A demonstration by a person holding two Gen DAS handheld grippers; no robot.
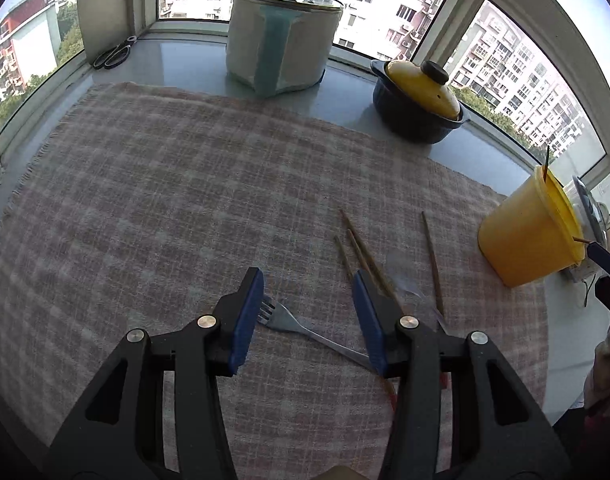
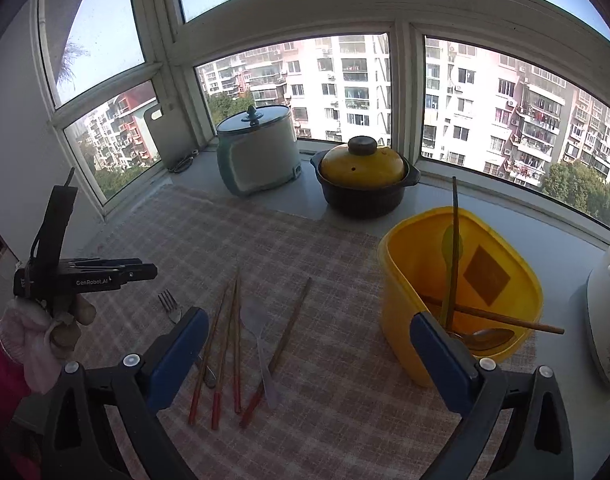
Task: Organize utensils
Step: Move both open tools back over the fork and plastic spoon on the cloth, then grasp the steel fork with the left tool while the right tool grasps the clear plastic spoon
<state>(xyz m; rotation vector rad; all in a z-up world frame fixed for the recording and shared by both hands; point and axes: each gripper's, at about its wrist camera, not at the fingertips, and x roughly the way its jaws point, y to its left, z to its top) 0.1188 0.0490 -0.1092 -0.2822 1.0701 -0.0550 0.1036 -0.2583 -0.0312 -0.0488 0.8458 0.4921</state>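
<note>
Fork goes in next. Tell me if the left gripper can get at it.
Probably yes. The left gripper is open right over the fork, nothing covering it; the chopsticks lie just beside.

A flat's bay-window counter, high up: rice cooker (image 2: 259, 150), lidded clay pot (image 2: 363, 178), checked cloth (image 1: 185, 184), apartment towers (image 2: 345, 80) outside.

Worktop (image 2: 485, 204), pale, w/ checked cloth (image 2: 305, 248) over most of it. On cloth: fork (image 2: 169, 306), four red-tipped chopsticks (image 2: 236, 332), clear spoon (image 2: 261, 344), yellow tub (image 2: 409, 264) at right. Far, on bare worktop: cooker (image 2: 261, 156), dark pot w/ yellow lid (image 2: 363, 184), scissors (image 1: 113, 53).
</note>
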